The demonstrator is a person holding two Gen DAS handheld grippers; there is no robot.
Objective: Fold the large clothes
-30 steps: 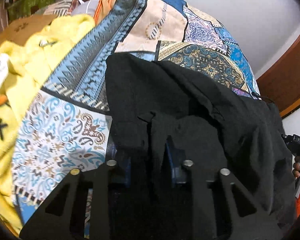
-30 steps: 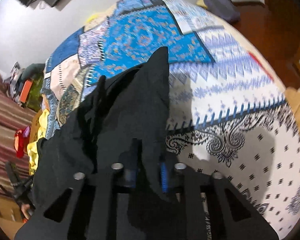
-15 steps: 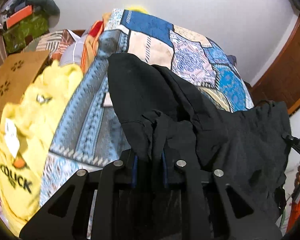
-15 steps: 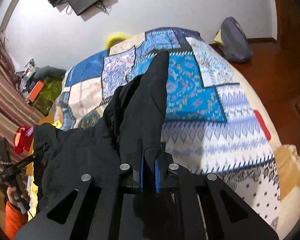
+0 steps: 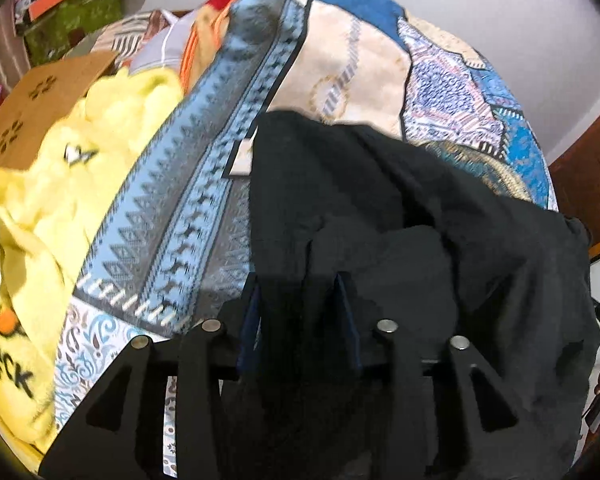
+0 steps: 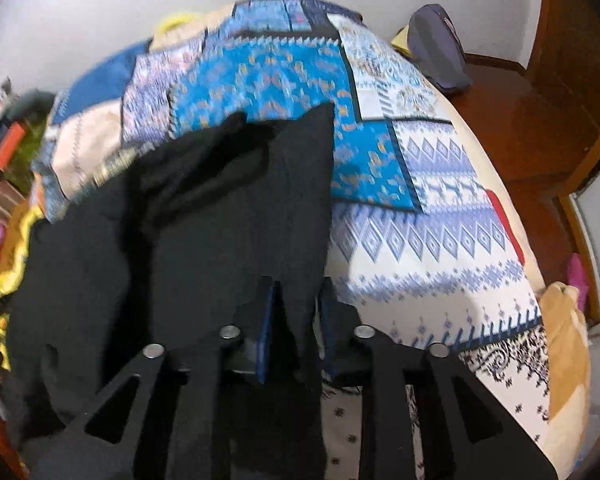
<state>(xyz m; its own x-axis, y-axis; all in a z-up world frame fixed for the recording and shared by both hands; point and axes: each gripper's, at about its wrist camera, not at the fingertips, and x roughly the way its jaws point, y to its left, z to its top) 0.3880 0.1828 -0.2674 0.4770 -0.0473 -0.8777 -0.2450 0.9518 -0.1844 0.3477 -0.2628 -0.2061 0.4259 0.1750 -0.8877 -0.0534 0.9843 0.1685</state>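
Note:
A large black garment [image 5: 380, 184] lies rumpled across the patchwork bedspread [image 5: 348, 68]. In the left wrist view my left gripper [image 5: 300, 292] hangs over its near edge. Its jaws are opening, and a fold of the black cloth stands loose between the blue pads [image 5: 346, 320]. In the right wrist view the same black garment [image 6: 220, 200] spreads to the left, one corner pointing away over the bedspread [image 6: 284, 72]. My right gripper [image 6: 296, 300] is over its near right edge. Its jaws are opening too, with a strip of cloth between them and a gap beside it.
A yellow garment [image 5: 60, 200] with black lettering is heaped at the bed's left side, beside a cardboard sheet [image 5: 32, 108] and a pile of clothes [image 5: 168, 44]. A grey bag [image 6: 440, 48] rests on the wooden floor [image 6: 520, 120] beyond the bed's right edge.
Both pairs of jaws, pinched tight on black cloth half a second ago, now stand apart. The garment has come down lower onto the bedspread and both views have shifted.

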